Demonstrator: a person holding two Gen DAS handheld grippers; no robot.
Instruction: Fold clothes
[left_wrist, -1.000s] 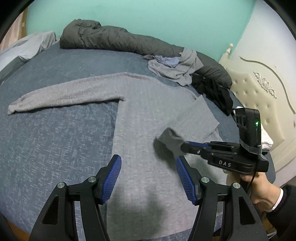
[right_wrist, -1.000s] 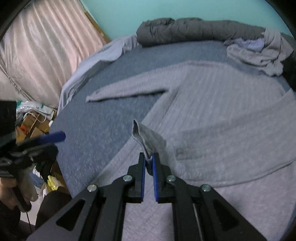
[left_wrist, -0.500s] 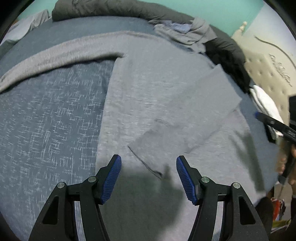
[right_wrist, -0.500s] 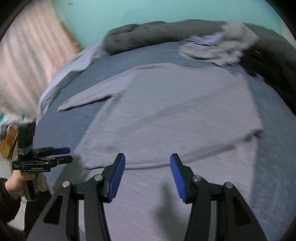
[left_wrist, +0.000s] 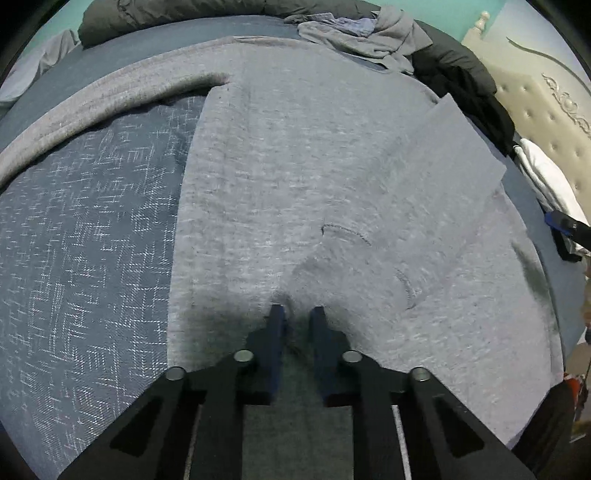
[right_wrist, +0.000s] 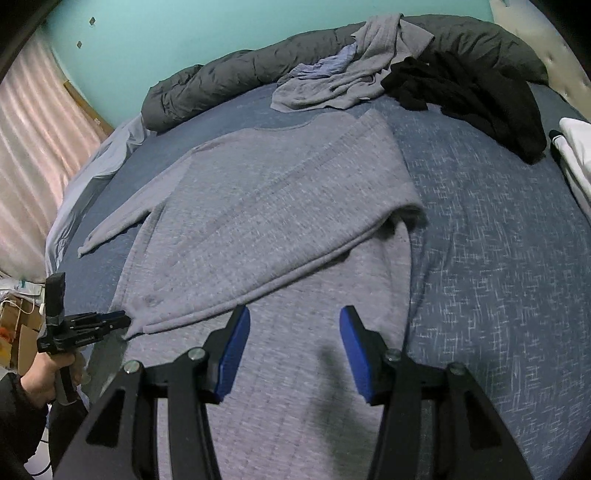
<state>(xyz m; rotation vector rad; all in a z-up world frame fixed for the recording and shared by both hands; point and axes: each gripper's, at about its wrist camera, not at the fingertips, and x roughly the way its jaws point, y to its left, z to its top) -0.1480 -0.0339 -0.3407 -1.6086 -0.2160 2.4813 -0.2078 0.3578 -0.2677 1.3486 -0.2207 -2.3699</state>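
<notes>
at the far left of the right wrist view a pale pink pleated curtain hangs by the teal wall, and below it a hand holds the left gripper, black with blue pads. its jaws are closing, pinched on the cuff end of the folded sleeve of the light grey ribbed knit sweater; in the left wrist view the cloth puckers up between the left gripper's fingertips.

the sweater lies flat, front down or up i cannot tell, in the middle of the bed with a dark blue cover woven with white cross-hatch flecks. its left sleeve stretches out straight over the cover; the other sleeve is folded diagonally across the body, making a long straight edge.

the right gripper hovers over the lower hem area, released, its blue pads wide apart with nothing between them.

along the far edge runs a rolled dark grey quilted duvet, with a crumpled grey and blue heap of clothes on it. to the right lies a limp black garment, then a white folded cloth at the edge.
</notes>
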